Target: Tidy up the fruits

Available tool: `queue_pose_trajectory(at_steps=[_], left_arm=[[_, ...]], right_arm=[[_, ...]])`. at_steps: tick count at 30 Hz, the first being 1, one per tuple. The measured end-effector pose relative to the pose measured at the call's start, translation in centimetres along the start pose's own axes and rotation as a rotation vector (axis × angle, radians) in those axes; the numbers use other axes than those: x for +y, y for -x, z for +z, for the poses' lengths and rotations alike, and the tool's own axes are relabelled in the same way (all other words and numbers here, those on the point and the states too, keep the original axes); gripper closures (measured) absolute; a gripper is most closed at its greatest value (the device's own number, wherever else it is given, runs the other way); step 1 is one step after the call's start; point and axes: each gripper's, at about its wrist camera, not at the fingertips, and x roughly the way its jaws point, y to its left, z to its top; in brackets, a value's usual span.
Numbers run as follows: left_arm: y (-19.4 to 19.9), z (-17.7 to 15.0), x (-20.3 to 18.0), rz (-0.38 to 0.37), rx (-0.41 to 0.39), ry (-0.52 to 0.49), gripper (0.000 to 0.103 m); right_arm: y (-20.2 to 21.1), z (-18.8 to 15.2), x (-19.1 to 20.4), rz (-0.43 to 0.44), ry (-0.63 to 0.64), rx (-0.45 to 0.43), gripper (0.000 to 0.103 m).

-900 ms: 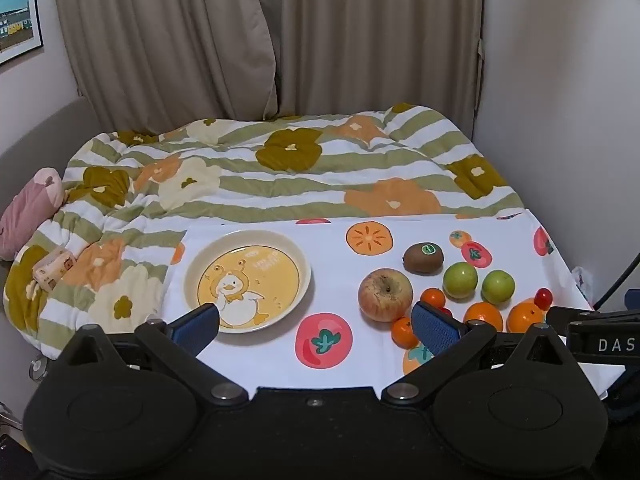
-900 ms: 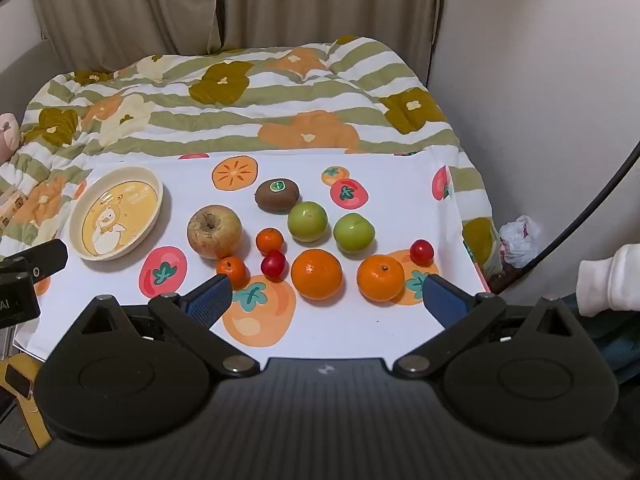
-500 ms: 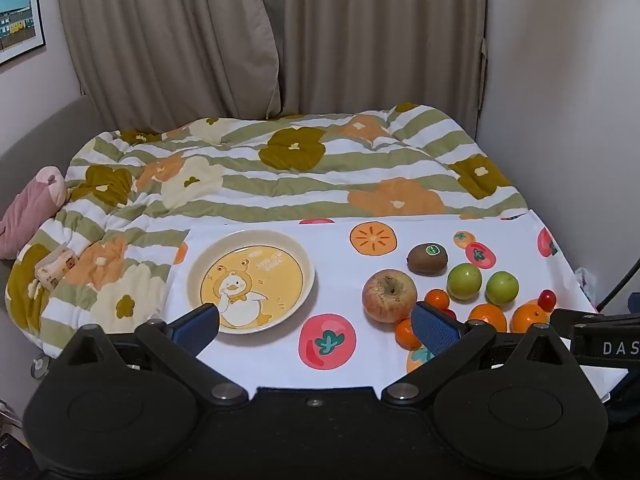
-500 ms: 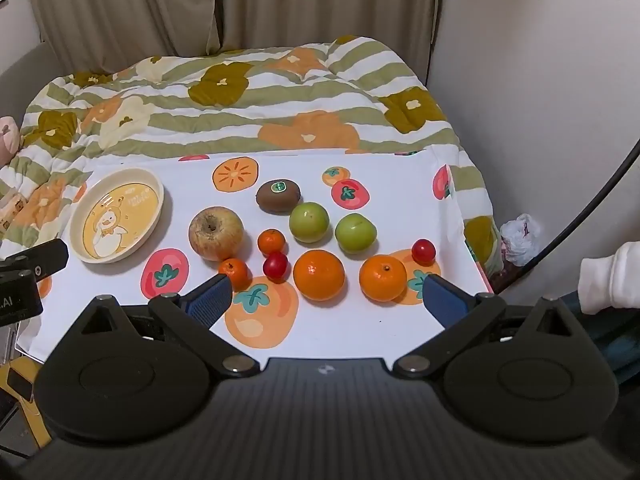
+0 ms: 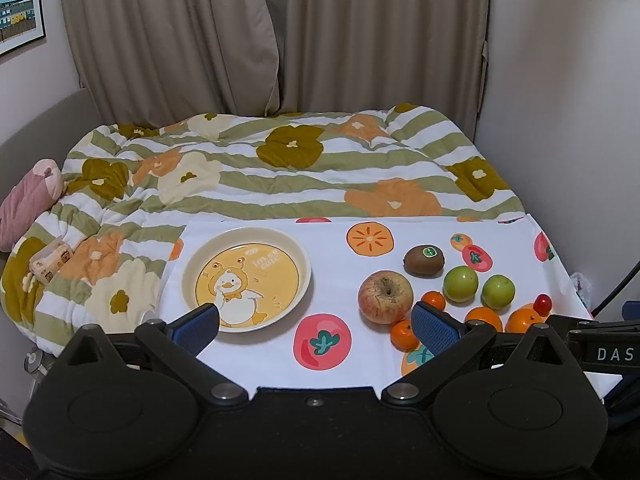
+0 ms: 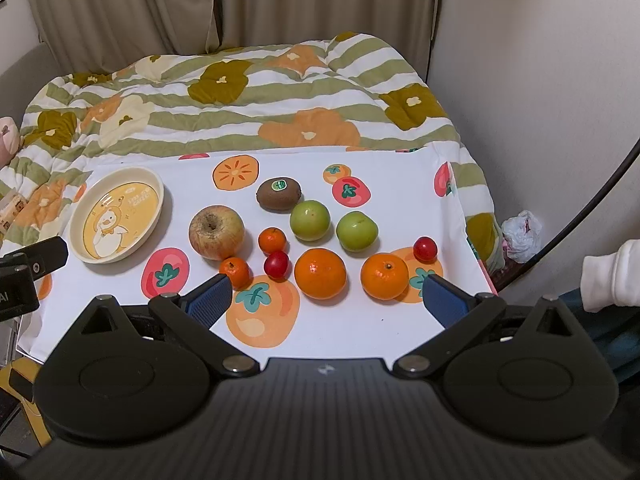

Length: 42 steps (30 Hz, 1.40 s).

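A cream plate with a yellow duck picture (image 6: 116, 216) (image 5: 246, 278) lies empty on the left of a white fruit-print cloth (image 6: 372, 320). To its right lie an apple (image 6: 216, 232) (image 5: 385, 297), a kiwi (image 6: 279, 194), two green fruits (image 6: 310, 220) (image 6: 357, 230), two large oranges (image 6: 320, 273) (image 6: 384, 276), two small mandarins (image 6: 272, 239) (image 6: 234, 271) and two red cherry tomatoes (image 6: 276, 264) (image 6: 425, 249). My right gripper (image 6: 326, 300) is open and empty, just short of the oranges. My left gripper (image 5: 316, 326) is open and empty between plate and apple.
The cloth lies on a bed with a striped flower quilt (image 5: 280, 168). A pink plush (image 5: 28, 204) and a tissue pack (image 5: 50, 260) sit at the left. A wall (image 6: 540, 80) and a crumpled bag (image 6: 520, 232) are to the right. Curtains hang behind.
Both grippers have edged slightly, so the fruits and plate sit a little lower and rightward in view. Nothing was taken hold of or moved.
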Motion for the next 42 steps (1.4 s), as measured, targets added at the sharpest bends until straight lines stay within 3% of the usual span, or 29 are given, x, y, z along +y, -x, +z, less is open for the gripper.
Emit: queue_pose_trajectory(at_steps=[42], left_arm=[[0.14,0.27,0.14,0.003,-0.003,0.006,0.0]], right_arm=[[-0.5,0.34,-0.37,0.011,-0.013,0.016,0.0]])
